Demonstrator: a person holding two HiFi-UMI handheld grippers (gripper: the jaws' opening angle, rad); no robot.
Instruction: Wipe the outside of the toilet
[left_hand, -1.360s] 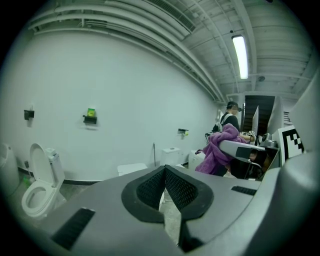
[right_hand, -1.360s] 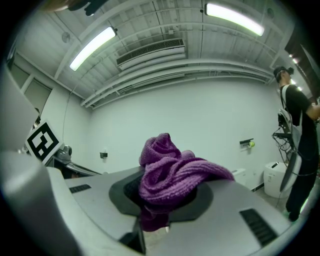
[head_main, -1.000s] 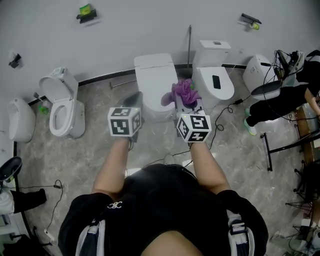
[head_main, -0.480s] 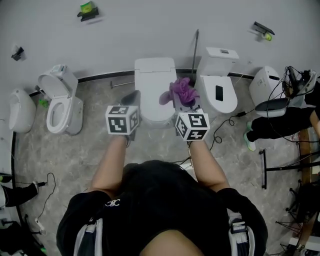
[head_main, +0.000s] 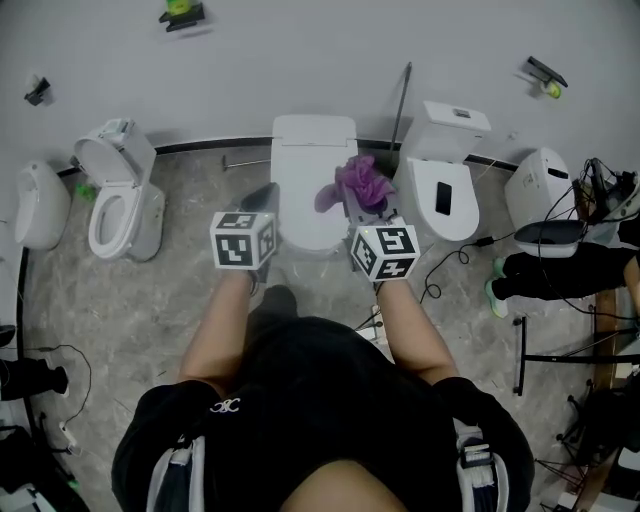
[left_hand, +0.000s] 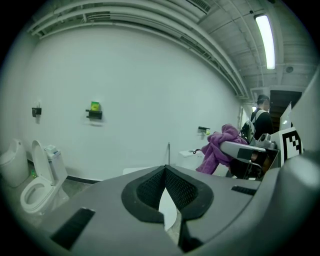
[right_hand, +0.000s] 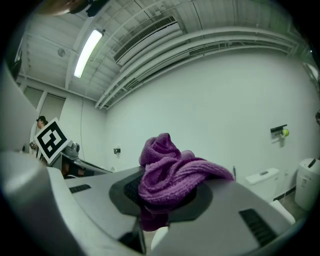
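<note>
A white toilet (head_main: 312, 170) with its lid down stands against the wall, straight ahead of me. My right gripper (head_main: 362, 205) is shut on a purple cloth (head_main: 358, 184), bunched over the jaws (right_hand: 167, 176) and held above the toilet's right side. My left gripper (head_main: 264, 202) is shut with nothing in it (left_hand: 165, 196) and hovers by the toilet's left side. The cloth (left_hand: 218, 149) also shows at the right of the left gripper view.
An open-lid toilet (head_main: 120, 195) and a urinal (head_main: 38, 205) stand at the left. Another toilet (head_main: 447, 172) and a white bin (head_main: 545, 195) stand at the right, near cables (head_main: 445, 265) on the floor. A metal rod (head_main: 401, 95) leans on the wall.
The view has shifted so the toilet sits a little farther ahead and more central. Both grippers hold nearly the same places, the right still shut on the cloth.
</note>
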